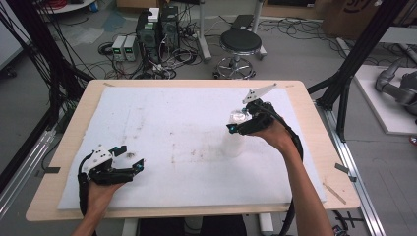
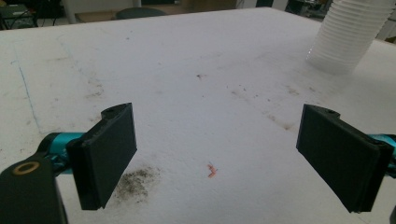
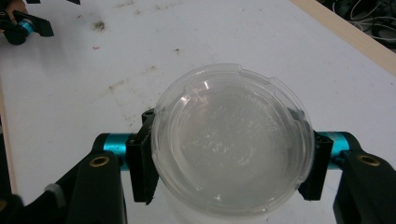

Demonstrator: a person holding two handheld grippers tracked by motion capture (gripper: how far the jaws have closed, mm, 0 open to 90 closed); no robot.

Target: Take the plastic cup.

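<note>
The right gripper (image 3: 229, 163) pinches the top cup (image 3: 232, 142) of the stack (image 1: 233, 140), at the table's (image 1: 314, 162) 2 o'clock. Left gripper (image 2: 229, 158) is spread, idle. Squeezing harder may crack it or lift several cups.

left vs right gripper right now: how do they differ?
Left gripper: jaws wide apart, nothing between them. Right gripper: jaws on either side of the top of the stack of clear cups, gripping it.
Left sits low near the front edge of the white mat; right is raised, farther back.
Both are black with teal parts, hand-held.
</note>
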